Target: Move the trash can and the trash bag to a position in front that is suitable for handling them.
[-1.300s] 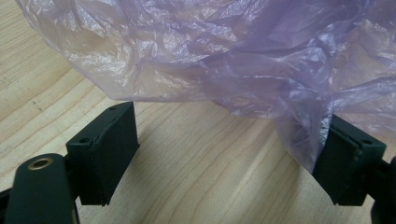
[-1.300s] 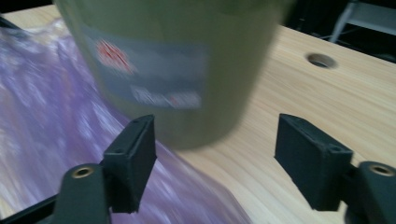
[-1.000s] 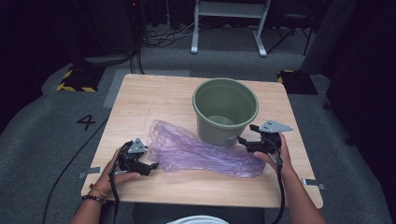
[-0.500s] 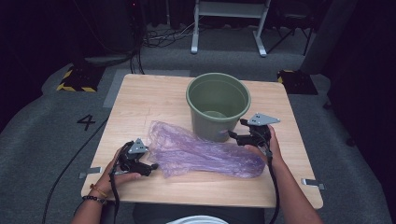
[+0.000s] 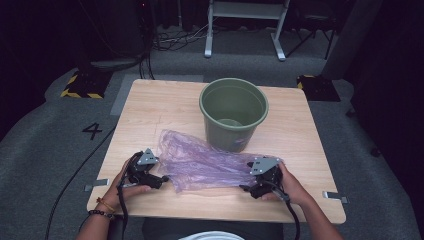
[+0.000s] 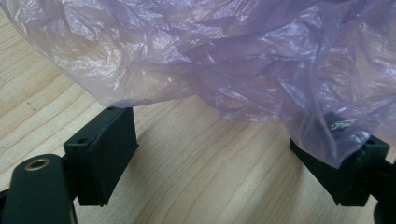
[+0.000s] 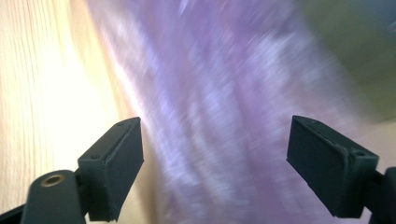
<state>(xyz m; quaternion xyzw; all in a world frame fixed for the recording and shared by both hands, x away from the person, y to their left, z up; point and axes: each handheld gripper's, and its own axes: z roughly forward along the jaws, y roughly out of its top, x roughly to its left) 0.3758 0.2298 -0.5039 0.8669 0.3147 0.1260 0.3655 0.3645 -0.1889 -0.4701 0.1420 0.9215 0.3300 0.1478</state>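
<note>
A: Purple bag (image 5: pixel 210 165) lies crumpled flat just in front of the green bucket (image 5: pixel 233 114) — how will it handle?
B: Light, limp and slippery, I'd judge; best pinched at an edge fold
A: Claws?
B: Left gripper (image 6: pixel 229 163) and right gripper (image 7: pixel 229 163) both stand wide apart, film draped over one left jaw
A: Any writing?
B: A "4" on the floor (image 5: pixel 93 131), left of the bucket

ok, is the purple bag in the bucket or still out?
Out. The purple bag lies crumpled flat on the table, in front of the upright green bucket.
</note>
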